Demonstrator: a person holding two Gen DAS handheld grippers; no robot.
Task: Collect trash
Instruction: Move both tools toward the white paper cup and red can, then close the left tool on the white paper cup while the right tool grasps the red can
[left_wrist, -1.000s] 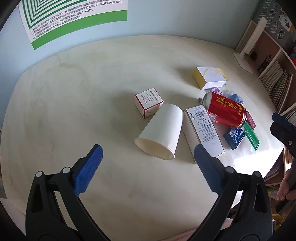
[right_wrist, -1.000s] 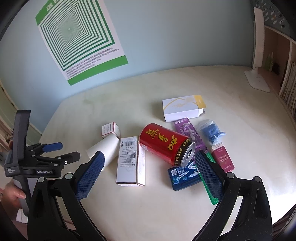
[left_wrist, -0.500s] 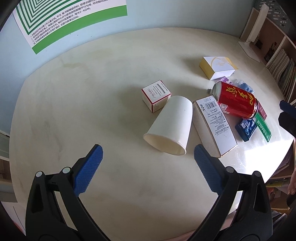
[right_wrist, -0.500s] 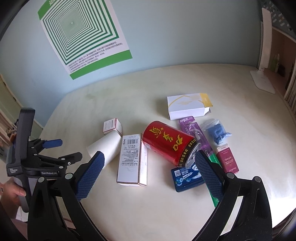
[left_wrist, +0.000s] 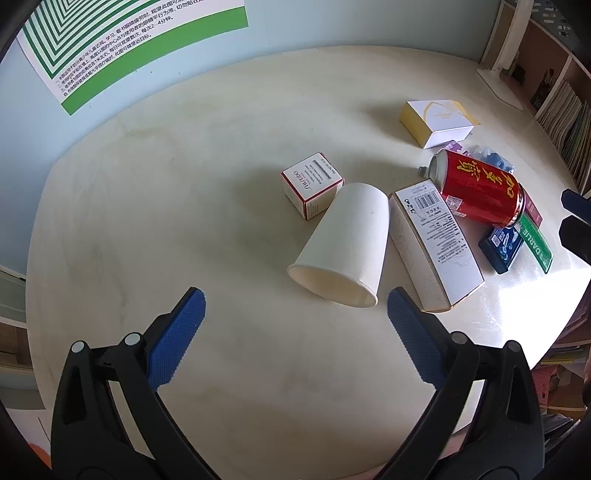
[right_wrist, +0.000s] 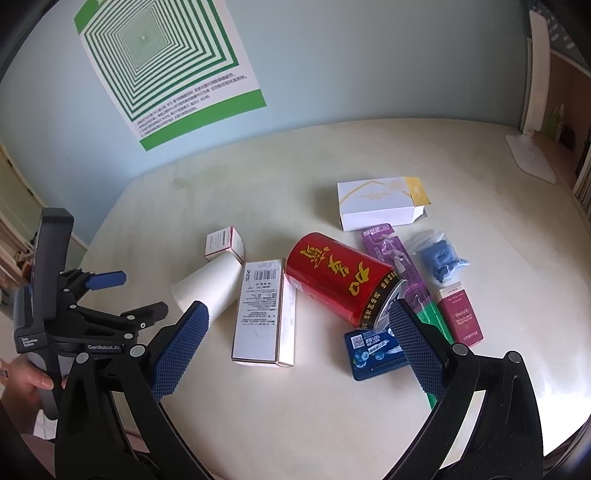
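Note:
Trash lies on a round cream table (left_wrist: 184, 229). A white paper cup (left_wrist: 343, 243) lies on its side, mouth toward my left gripper (left_wrist: 295, 325), which is open and empty just short of it. Beside the cup are a small red-edged box (left_wrist: 312, 182), a long white barcode box (left_wrist: 436, 243) and a red can (left_wrist: 480, 188) on its side. My right gripper (right_wrist: 299, 336) is open and empty above the long box (right_wrist: 264, 310), with the can (right_wrist: 340, 280) and a blue pack (right_wrist: 375, 349) near its right finger.
A white-and-yellow box (right_wrist: 380, 203), purple toothbrush pack (right_wrist: 395, 254), bag of blue pieces (right_wrist: 441, 256), maroon box (right_wrist: 460, 314) and green pack (left_wrist: 535, 240) lie to the right. A white lamp base (right_wrist: 530, 157) stands at the back right. Bookshelves (left_wrist: 565, 122) flank the table.
The left gripper has moved forward and a little left, so the cup and boxes sit nearer its open fingers. The right gripper has edged closer to the can. Both stay open.

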